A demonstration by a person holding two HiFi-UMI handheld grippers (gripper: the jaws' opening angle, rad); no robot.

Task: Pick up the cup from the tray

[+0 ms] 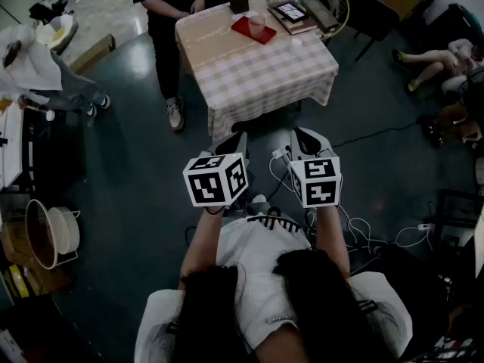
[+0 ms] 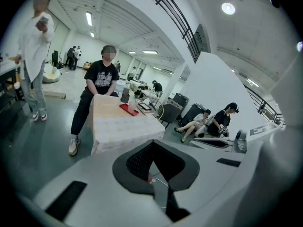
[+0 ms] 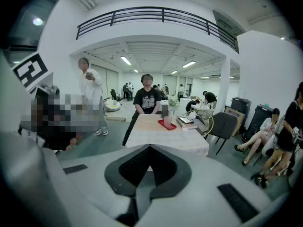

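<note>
Evidently approach stage: left gripper and right gripper, jaws closed and empty, hang well apart from the translucent cup on the flat red tray; next, advance and open.

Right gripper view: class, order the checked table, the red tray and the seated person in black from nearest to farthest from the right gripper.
1. Checked table, straight ahead, closest.
2. Red tray, on the table's far end.
3. Seated person in black, beyond the table's far end, slightly left.
</note>
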